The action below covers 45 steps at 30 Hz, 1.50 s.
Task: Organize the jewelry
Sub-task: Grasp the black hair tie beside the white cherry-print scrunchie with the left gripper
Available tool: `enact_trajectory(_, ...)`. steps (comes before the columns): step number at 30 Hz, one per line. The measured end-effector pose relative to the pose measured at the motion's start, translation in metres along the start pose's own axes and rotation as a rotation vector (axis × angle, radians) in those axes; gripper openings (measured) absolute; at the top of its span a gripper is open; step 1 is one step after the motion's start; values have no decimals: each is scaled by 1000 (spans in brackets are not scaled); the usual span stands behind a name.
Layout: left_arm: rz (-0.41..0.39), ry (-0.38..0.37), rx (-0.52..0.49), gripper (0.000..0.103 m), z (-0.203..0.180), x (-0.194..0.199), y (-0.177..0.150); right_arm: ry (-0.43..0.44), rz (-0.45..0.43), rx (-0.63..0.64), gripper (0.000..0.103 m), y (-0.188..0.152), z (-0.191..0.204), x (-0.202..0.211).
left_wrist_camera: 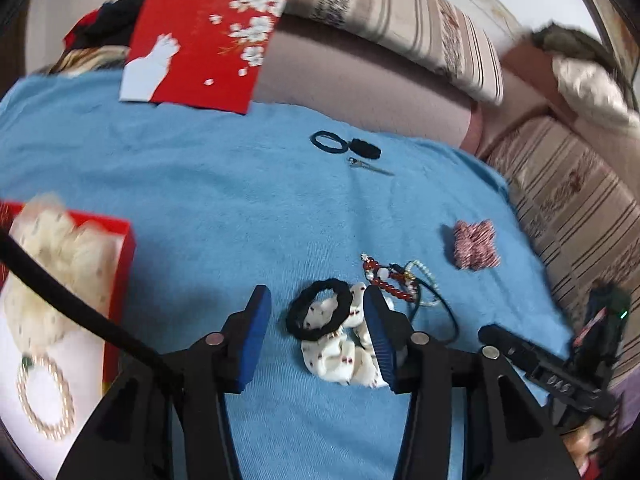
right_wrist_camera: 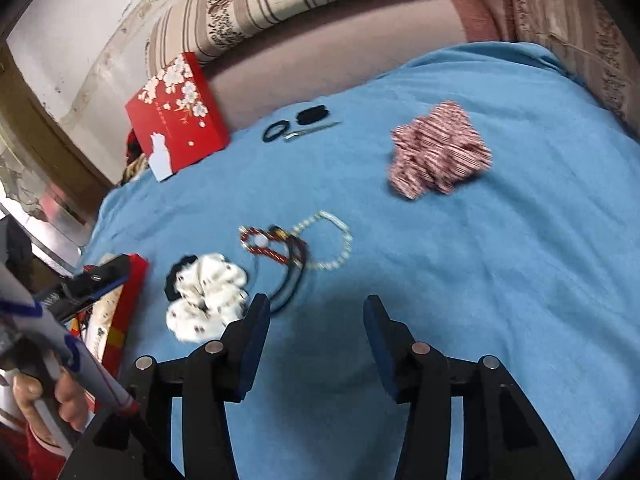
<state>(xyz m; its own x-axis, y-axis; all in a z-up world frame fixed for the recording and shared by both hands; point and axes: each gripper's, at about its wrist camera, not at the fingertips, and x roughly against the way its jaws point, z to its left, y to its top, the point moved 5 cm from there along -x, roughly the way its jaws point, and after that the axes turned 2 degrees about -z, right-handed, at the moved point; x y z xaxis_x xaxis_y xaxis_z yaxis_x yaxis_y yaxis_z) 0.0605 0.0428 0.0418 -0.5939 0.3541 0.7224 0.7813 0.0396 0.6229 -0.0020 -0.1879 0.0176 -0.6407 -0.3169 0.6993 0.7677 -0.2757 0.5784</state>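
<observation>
Jaws of both the left gripper (left_wrist_camera: 317, 300) and right gripper (right_wrist_camera: 316, 308) are spread and hold nothing, above a white scrunchie (left_wrist_camera: 340, 344) on the blue blanket (left_wrist_camera: 200, 184).

You've got three fabric scrunchies: one white spotted (left_wrist_camera: 340, 350), one red-striped (left_wrist_camera: 476, 250), one cream in the red box (left_wrist_camera: 120, 240). Black hair ties: three, namely a thick one (left_wrist_camera: 318, 314), a thin one (left_wrist_camera: 328, 140) and a fuzzy one (left_wrist_camera: 365, 148). One pearl bracelet (left_wrist_camera: 45, 398) in the box, one red bead bracelet (right_wrist_camera: 266, 246), one pale bead bracelet (right_wrist_camera: 334, 240), one metal clip (left_wrist_camera: 368, 167), one red lid (left_wrist_camera: 204, 40).
</observation>
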Motion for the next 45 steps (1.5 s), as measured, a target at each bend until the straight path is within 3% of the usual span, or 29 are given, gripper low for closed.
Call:
enact_trajectory(15,117,42,-68,47,-9,-51,-16,45,49,21,52,10,11,-42)
enact_trajectory(17,122,36,-65,45,-9,-51,-15,40,55,32,41,8,12,-45)
enact_trajectory(18,122,34,-62,37,-9,-50,-15,38,57,35,33,8,13,-46)
enact_trajectory(19,124,32,-60,20,-8,-49,-15,36,59,39,30,7,13,-46)
enact_trajectory(20,129,31,-57,14,-8,-49,-15,31,57,43,21,7,13,-46)
enact_trajectory(21,132,28,-50,11,-8,-48,-15,29,57,44,13,7,13,-46)
enact_trajectory(24,111,22,-40,9,-8,-39,-12,21,40,59,8,9,15,-43)
enact_trajectory(28,60,-6,-17,9,-5,-17,-3,16,-13,107,6,13,27,-30)
enact_trajectory(35,-17,-119,65,9,13,24,9,35,-81,130,6,17,40,-8)
enact_trajectory(39,-26,-199,154,9,29,36,9,48,-106,126,6,17,43,4)
enact_trajectory(45,-26,-217,253,10,50,35,8,49,-112,134,6,14,46,9)
